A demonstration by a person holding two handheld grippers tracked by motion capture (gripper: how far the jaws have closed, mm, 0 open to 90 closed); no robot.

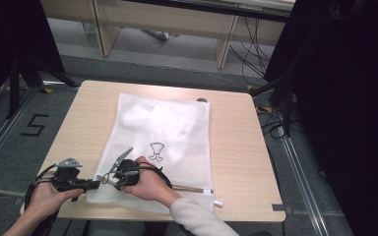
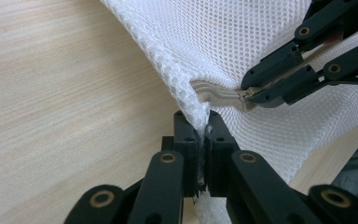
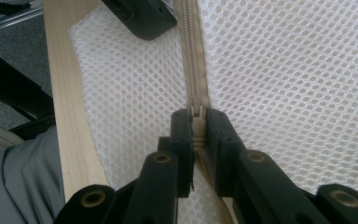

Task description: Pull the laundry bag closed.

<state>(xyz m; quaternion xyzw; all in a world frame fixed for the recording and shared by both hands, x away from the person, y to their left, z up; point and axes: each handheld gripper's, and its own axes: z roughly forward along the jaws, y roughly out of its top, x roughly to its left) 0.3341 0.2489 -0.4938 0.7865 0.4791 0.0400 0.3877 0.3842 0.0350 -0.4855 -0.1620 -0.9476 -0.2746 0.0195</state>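
Grey floor with trailing cables surrounds a small wooden table point(image 1: 236, 147). White mesh laundry bag point(image 1: 162, 142) lies flat across its middle, reaching from near the far edge to the near edge; something white and soft is inside, bunched toward the far end. A small outline drawing marks the bag's centre.

Zipper point(image 3: 193, 60) runs along the bag's near edge, parallel to the table's near edge. Both hands work at the bag's near-left corner.

Left gripper point(image 2: 204, 133): jaws closed tight on the mesh corner itself, fabric pinched between the pads, just beside the zipper's end. It reads as the anchor.

Right gripper point(image 3: 196, 122): jaws closed on the zipper slider point(image 3: 196, 111), pull tab clamped between the pads. In the left gripper view its tips meet the beige tape right at the corner.

Progress, as judged: slider sits at the left end of the track. In the right gripper view the teeth ahead of it look meshed, and behind the jaws I cannot tell. Whether this is a closing just finished or an opening about to begin is unclear. Contents are in the bag.
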